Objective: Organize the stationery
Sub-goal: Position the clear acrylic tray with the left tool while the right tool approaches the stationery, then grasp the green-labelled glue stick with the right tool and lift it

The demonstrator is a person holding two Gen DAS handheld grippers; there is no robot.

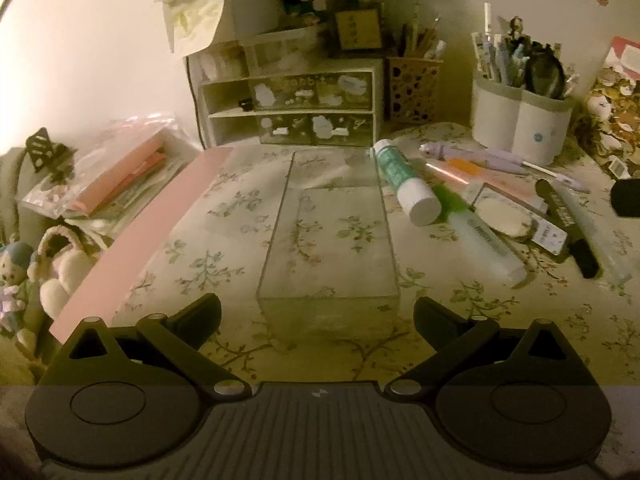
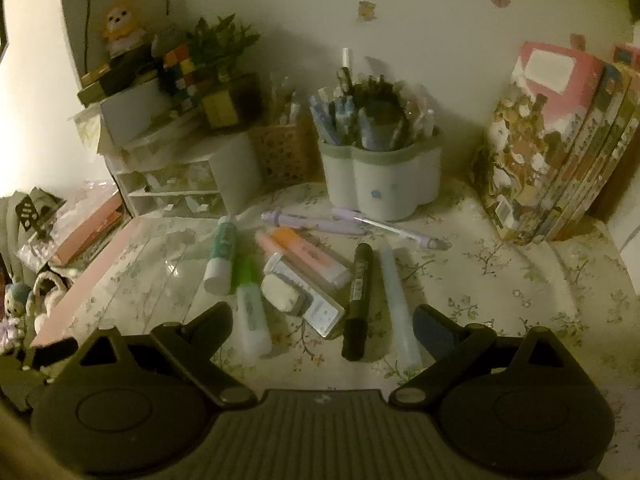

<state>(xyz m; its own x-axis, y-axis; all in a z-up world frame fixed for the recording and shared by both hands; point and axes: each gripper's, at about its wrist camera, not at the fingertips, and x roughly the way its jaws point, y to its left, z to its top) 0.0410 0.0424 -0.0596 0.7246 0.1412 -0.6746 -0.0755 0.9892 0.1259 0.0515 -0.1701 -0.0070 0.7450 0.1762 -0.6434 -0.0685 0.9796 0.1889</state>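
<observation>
A clear plastic box (image 1: 328, 240) lies empty on the floral cloth, just ahead of my open left gripper (image 1: 317, 318). To its right lies a pile of stationery: a green-and-white glue stick (image 1: 404, 180) (image 2: 221, 256), a green highlighter (image 1: 476, 232) (image 2: 250, 308), a white eraser (image 2: 282, 294), an orange-pink case (image 2: 304, 256), a black marker (image 2: 358, 300), a clear pen (image 2: 398, 304) and purple pens (image 2: 316, 222). My open right gripper (image 2: 322, 328) hovers empty in front of the pile, fingers either side of the marker and eraser.
A white pen holder (image 2: 380, 176) (image 1: 520, 120) full of pens stands at the back. A small drawer unit (image 1: 288, 108) stands behind the box. Books (image 2: 560, 152) lean at the right. A pink board (image 1: 140, 240) and plush toys (image 1: 24, 276) lie at the left.
</observation>
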